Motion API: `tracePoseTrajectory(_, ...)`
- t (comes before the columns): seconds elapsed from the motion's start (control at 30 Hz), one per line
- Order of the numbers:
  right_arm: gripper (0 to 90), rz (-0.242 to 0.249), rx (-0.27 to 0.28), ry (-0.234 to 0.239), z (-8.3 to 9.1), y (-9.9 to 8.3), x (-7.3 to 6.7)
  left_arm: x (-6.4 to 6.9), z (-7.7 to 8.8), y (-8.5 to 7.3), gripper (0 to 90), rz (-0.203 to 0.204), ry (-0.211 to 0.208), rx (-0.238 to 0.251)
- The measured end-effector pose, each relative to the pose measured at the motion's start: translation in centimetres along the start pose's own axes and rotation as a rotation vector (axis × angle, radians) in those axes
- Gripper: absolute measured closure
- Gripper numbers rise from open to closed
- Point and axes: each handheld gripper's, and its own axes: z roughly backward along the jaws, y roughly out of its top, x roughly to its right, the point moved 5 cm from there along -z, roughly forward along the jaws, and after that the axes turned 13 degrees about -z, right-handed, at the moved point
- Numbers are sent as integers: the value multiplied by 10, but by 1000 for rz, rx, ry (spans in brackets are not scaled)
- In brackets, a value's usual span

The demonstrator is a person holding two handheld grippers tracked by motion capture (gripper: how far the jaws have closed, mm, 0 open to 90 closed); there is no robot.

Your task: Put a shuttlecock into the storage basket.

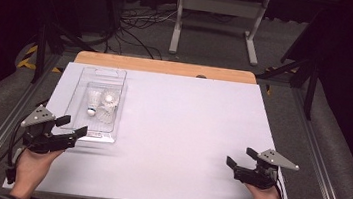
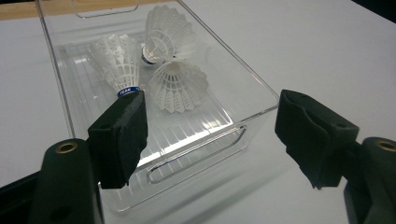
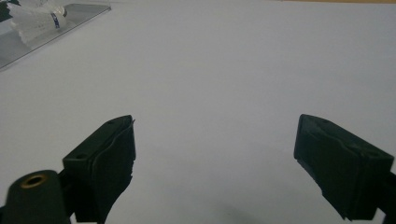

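Note:
A clear plastic tray (image 1: 111, 128) lies on the left part of the white table, with three white shuttlecocks (image 1: 102, 104) inside. In the left gripper view the tray (image 2: 254, 100) sits just ahead of the jaws, and the shuttlecocks (image 2: 177, 86) rest in its middle. My left gripper (image 1: 71, 126) is open at the tray's near left corner, with nothing between its jaws. My right gripper (image 1: 240, 157) is open over bare table at the near right, well away from the tray. In the right gripper view, a shuttlecock (image 3: 35, 21) and a corner of the tray (image 3: 79, 14) appear at the top left.
The white table sheet (image 1: 176, 124) spreads wide between the two grippers. A wooden edge (image 1: 165, 67) runs along the far side. Beyond the table stand a white frame (image 1: 219, 19) and loose cables (image 1: 137, 29) on the floor.

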Motion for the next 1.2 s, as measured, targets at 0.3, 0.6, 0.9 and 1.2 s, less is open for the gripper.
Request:
tracePoseTrajectory(0.3, 134, 0, 0, 0, 0, 0, 0, 2, 1, -2, 260, 5, -5, 8)
tracePoseTrajectory(0.6, 134, 0, 0, 0, 0, 0, 0, 4, 2, -4, 257, 3, -4, 19)
tracePoseTrajectory(0.9, 134, 0, 0, 0, 0, 0, 0, 6, 1, -9, 256, 9, -7, 25)
tracePoseTrajectory(1.2, 134, 0, 1, 0, 0, 0, 0, 7, 1, -14, 251, 15, -6, 29)
